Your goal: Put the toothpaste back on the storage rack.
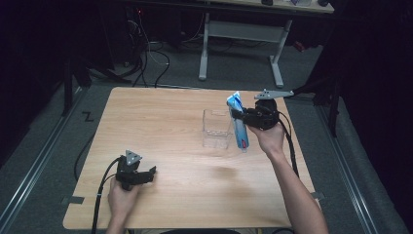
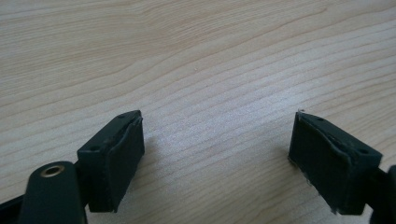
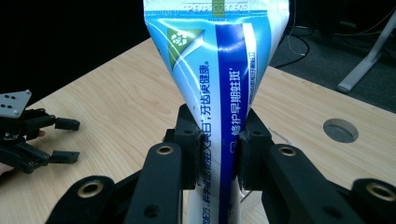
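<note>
While the right tool (image 1: 237,117) is closed firmly on the blue and white plastic toothpaste tube (image 1: 238,122), the thing that decides the coming move is how this tube stands against the clear square plastic box (image 1: 216,128) beside it. In the high view the tube is held nearly upright, with its long axis running from the flat crimped end at the top down to the cap end, which hangs close to the right wall of the box, near the right edge of the light wooden counter (image 1: 160,122). The open mouth of the box therefore lies just to the left of the tube and below its upper half, so I judge that the tube must go a little leftward and then descend along its own axis to enter. In the right gripper view the two black pads press the tube (image 3: 219,107) at its narrow middle. The left tool (image 1: 146,174) rests with its jaws wide apart and nothing between them, near the front left corner of the counter, well apart from the box, so the right hand is clearly the nearer one.
</note>
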Tool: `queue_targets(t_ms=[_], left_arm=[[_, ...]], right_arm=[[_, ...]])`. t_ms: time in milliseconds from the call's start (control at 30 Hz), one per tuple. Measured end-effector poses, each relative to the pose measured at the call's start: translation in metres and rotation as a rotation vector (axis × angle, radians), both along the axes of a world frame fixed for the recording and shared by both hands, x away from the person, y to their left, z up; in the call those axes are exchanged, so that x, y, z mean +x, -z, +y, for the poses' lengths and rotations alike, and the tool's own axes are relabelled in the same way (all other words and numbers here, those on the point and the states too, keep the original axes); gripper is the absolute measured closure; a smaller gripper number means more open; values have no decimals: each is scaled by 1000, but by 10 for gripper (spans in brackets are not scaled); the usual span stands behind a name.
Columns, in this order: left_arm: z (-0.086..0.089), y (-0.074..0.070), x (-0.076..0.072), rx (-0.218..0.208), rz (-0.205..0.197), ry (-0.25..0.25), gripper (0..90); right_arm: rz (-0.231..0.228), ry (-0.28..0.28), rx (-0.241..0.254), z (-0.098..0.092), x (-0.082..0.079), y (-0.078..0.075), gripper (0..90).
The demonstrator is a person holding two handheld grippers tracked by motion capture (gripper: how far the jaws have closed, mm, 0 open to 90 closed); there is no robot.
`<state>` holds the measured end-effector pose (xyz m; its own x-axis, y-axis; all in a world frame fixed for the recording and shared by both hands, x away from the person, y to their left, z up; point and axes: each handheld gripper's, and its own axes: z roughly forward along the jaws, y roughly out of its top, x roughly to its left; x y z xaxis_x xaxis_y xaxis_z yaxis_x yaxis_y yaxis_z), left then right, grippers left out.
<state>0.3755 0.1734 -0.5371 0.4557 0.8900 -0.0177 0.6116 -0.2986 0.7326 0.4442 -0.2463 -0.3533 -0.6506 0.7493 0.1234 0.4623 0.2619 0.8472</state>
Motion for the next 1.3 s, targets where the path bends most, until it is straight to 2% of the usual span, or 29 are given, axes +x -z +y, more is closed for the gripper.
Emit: queue_targets(t_ms=[300, 433, 633, 1300], left_arm=[[0, 0, 0, 0, 0, 0, 186], [0, 0, 0, 0, 0, 0, 186], [0, 0, 0, 0, 0, 0, 186], [0, 0, 0, 0, 0, 0, 185]], right_arm=[[-11, -4, 13, 3, 3, -8, 742], [-13, -2, -4, 6, 5, -12, 742], [-13, 1, 4, 9, 9, -16, 742], [-24, 14, 21, 22, 23, -21, 741]])
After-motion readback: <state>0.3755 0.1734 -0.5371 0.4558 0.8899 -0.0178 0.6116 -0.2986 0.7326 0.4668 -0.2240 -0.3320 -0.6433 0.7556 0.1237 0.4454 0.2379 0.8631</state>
